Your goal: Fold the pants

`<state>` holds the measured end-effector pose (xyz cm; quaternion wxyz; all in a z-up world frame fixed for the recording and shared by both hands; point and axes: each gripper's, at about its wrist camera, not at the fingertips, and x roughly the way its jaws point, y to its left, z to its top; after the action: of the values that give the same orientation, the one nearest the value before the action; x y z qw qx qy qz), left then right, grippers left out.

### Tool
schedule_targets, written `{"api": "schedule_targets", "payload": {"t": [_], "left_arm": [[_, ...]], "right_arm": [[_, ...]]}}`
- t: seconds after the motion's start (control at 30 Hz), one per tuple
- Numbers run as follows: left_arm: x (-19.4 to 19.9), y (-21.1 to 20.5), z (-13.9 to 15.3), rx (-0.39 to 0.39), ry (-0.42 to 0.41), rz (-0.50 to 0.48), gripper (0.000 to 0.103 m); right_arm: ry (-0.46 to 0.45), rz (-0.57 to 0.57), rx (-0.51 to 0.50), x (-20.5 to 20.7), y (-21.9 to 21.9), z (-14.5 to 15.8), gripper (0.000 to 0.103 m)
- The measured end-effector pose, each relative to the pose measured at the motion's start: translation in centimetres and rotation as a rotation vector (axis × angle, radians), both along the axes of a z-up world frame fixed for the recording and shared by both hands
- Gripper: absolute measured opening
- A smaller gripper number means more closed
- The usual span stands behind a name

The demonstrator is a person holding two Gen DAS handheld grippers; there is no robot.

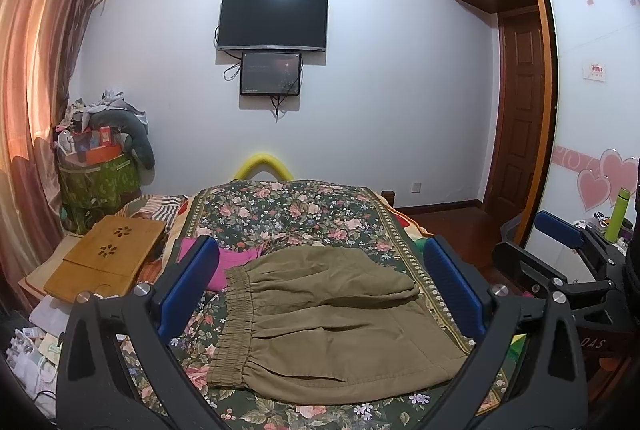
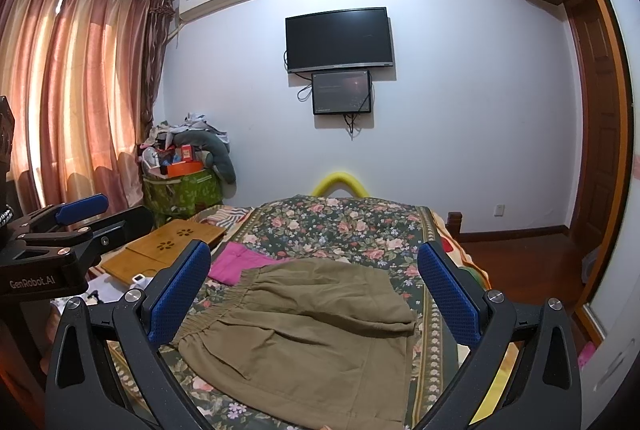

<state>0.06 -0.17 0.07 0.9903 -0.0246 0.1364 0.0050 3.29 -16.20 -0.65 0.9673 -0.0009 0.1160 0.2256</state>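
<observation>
The bed (image 1: 320, 213) fills the view from 6 to 12 o'clock. The pants (image 1: 328, 322) lie at 6 o'clock, already folded compact, waistband at 9; little seems left. Left gripper (image 1: 320, 294) and right gripper (image 2: 316, 302) hover wide, empty.

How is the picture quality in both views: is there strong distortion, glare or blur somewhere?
Left wrist view: heavy fisheye bending, dark corners; the curtain glows orange with backlight; the olive pants are sharp. Right wrist view: same bending; the backlit curtain is nearly washed out in its brightest folds; the pants and blue tongs pads are in focus.
</observation>
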Motion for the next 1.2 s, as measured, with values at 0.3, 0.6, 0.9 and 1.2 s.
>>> {"api": "schedule_targets", "payload": {"t": [0.3, 0.6, 0.9, 1.2], "left_arm": [[-0.06, -0.06, -0.07, -0.002, 0.0, -0.001, 0.103], [-0.04, -0.12, -0.11, 0.005, -0.001, -0.001, 0.103], [-0.06, -0.09, -0.14, 0.006, -0.001, 0.0, 0.103], [-0.08, -0.09, -0.23, 0.007, -0.001, 0.001, 0.103]], "right_arm": [[-0.001, -0.006, -0.001, -0.3, -0.28, 0.15, 0.103], [0.002, -0.007, 0.001, -0.31, -0.3, 0.22, 0.103], [0.003, -0.006, 0.002, -0.27, -0.29, 0.24, 0.103], [0.003, -0.005, 0.004, -0.32, -0.17, 0.28, 0.103]]}}
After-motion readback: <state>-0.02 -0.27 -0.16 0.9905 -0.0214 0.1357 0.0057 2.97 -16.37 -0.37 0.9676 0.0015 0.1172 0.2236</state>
